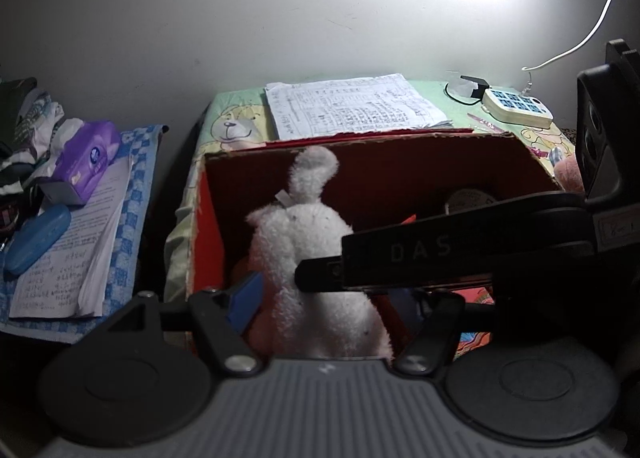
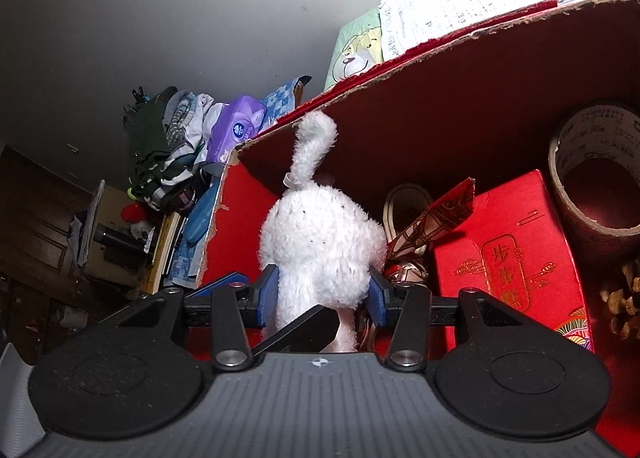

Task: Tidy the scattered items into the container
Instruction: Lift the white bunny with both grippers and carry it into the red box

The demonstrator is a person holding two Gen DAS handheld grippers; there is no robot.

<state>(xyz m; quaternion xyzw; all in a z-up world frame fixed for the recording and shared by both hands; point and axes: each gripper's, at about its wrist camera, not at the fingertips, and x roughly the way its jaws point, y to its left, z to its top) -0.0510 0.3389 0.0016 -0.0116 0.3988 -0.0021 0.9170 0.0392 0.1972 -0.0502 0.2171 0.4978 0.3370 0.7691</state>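
Right tongs (image 2: 324, 300) clamp a white plush toy (image 2: 320, 242) upright inside the red cardboard box (image 2: 460, 70) on the table; left tongs (image 1: 332, 304) stand released around it.

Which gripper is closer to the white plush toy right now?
Right. The right gripper has its blue pads against both sides of the white plush toy inside the box; the left gripper sits just behind it.

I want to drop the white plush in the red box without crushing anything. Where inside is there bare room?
The plush hangs over the left end, and red floor shows between it and the box's left wall. The right half is crowded: red gift box, tape roll, patterned packet, pine cone.
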